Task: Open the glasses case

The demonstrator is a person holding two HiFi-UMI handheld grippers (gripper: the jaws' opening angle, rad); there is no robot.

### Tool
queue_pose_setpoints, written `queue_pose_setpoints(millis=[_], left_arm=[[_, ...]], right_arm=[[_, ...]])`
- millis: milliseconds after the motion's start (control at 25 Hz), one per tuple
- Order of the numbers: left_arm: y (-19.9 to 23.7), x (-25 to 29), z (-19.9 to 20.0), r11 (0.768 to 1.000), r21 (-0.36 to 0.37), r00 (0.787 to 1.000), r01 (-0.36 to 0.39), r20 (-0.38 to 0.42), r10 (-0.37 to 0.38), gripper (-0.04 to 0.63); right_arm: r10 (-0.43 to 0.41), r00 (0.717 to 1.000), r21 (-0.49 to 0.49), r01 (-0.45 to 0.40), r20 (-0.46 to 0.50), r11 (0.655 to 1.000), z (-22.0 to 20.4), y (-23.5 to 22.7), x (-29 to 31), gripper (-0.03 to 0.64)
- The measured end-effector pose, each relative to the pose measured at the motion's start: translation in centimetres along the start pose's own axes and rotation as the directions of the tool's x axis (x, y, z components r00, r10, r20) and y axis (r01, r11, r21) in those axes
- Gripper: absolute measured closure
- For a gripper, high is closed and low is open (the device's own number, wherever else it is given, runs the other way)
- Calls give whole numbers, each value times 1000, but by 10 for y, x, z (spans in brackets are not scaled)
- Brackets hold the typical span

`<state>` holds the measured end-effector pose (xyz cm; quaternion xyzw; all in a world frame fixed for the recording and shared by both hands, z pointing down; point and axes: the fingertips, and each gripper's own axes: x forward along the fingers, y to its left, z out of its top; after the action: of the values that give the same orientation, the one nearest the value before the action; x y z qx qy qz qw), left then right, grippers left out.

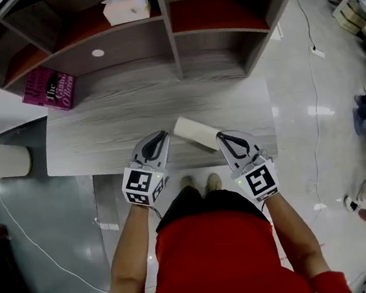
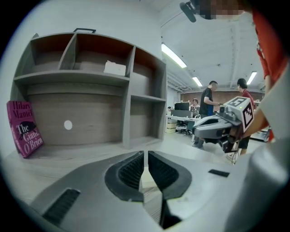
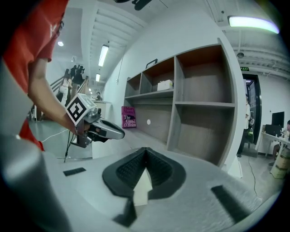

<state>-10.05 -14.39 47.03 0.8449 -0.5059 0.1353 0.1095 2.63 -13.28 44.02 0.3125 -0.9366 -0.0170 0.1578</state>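
Glasses case (image 1: 194, 132): white, lid down, lying slantwise near the front edge of the desk (image 1: 103, 135), between the two claws where either can reach it. Left claw (image 1: 161, 134) and right claw (image 1: 222, 136): both closed on nothing, flanking the case, probably so that one can steady it while the other lifts the lid.

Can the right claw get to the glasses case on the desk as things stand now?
Probably yes: the right claw, shut, is close beside the glasses case, and nothing lies between them.
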Motion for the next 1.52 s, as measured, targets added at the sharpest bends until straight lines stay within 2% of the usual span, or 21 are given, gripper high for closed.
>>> queue_pose_setpoints(millis=[280,400,480,800,1080,1520], left_arm=[[12,21,-39,998,-19,988,56,-144,-59,583],[11,27,-55,995,-22,973,97,-209,-99,570],[9,29,-64,991,-32,961,127,-244,-131,490],[10,39,-93,985,-39,904,166,-394,-168,458],[4,50,-104,976,-36,860,216,-466,-208,454],[-5,61,-108,965,-37,821,258,-519,-239,458]], right_arm=[[16,993,-30,-20,-118,999,-26,6,20,606],[24,982,-35,-31,-186,999,-42,9,24,554],[28,973,-39,-37,-229,999,-52,12,25,526],[67,927,-37,-87,-369,996,-86,22,31,380],[92,888,-18,-113,-451,993,-109,24,31,303],[130,843,-41,-177,-522,983,-127,23,35,299]])
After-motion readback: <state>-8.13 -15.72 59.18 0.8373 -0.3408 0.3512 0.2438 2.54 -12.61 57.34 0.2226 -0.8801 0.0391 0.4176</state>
